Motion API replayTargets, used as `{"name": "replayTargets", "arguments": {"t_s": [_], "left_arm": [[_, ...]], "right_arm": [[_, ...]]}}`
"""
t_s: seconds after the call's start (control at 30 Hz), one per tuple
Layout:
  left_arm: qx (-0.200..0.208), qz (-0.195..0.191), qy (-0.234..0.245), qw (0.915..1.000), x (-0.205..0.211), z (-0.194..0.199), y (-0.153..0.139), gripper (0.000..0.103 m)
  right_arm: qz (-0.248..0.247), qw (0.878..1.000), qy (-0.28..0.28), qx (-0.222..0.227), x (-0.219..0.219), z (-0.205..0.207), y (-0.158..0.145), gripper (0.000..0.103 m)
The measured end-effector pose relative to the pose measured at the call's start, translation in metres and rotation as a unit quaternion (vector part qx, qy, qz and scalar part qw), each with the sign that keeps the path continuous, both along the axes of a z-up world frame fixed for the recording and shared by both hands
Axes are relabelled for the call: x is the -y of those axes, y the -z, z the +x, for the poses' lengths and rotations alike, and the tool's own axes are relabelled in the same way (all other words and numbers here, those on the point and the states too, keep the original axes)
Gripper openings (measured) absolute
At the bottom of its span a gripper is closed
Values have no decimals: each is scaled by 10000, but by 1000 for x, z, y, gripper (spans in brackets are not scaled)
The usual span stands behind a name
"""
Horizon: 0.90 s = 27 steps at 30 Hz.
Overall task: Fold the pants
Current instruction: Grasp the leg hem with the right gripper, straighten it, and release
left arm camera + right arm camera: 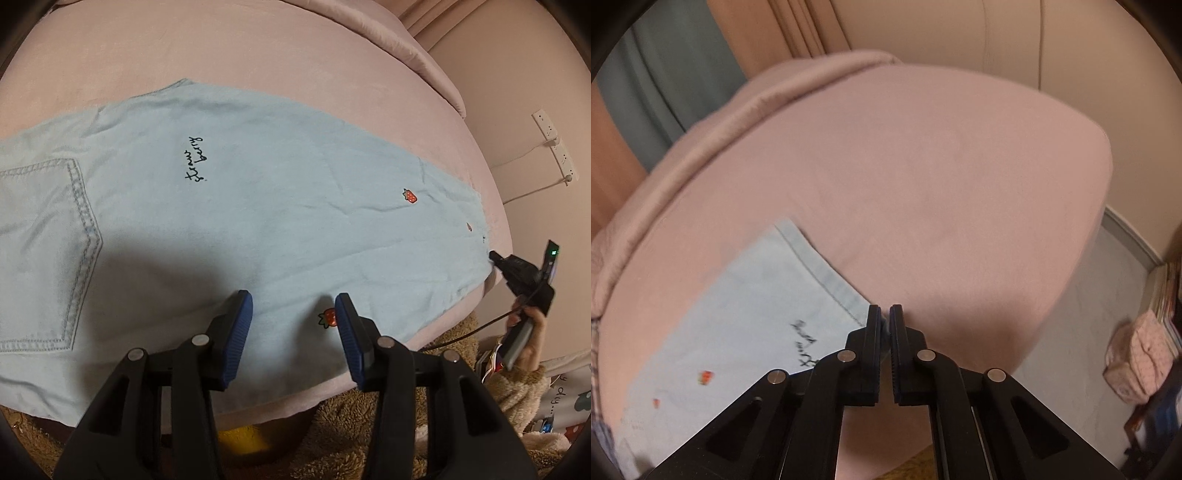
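Note:
Light blue pants [258, 206] with strawberry prints and black "strawberry" script lie flat on a pink bed [258, 48]; a back pocket [44, 251] shows at the left. My left gripper [293, 314] is open, hovering over the near edge of the leg by a strawberry print [328, 317]. My right gripper [885, 314] is shut on the hem corner of the pants [746, 314]; in the left wrist view it [495, 256] pinches the leg end at the right bed edge.
A folded pink blanket [701, 122] lies along the bed's far side. A power strip [554, 147] hangs on the wall. A fluffy brown rug [351, 435] lies below the bed. A pink bag [1141, 365] stands on the floor at right.

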State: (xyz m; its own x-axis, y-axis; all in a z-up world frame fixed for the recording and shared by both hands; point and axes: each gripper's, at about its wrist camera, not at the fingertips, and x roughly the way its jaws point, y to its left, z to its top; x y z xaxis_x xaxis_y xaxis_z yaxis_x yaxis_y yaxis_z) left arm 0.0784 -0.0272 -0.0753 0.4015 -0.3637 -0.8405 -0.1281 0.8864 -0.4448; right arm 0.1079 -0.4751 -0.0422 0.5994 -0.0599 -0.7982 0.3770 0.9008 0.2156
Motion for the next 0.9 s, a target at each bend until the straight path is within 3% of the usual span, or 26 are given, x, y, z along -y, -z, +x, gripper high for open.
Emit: {"name": "replayTargets", "arguments": {"t_s": [0.13,0.37,0.63,0.7,0.83,0.87,0.9], "left_arm": [[28,64,-9,10000,3,-4,0,46],[59,157,-19,9999,6,-3,-2,46],[143,-63,-14,9999,5,-8,-8,46],[199,-54,27,9998,8,-9,-11,48],[385,-35,218,9990,20,-12,-19,61],[413,-28,249,9988,23,-12,-20,64],[431,-26,288,9987,26,-12,-21,65]], "right_arm": [[-492,9981,315,-205,0,3,7,1],[-350,9990,272,-102,6,4,6,1],[-375,9987,311,-125,2,-9,2,1],[-311,9990,322,-74,2,-13,-1,1],[-192,9993,325,-57,3,-24,-8,2],[-113,9994,317,-25,3,-27,-9,4],[-9,9996,289,21,4,-30,-10,13]]}}
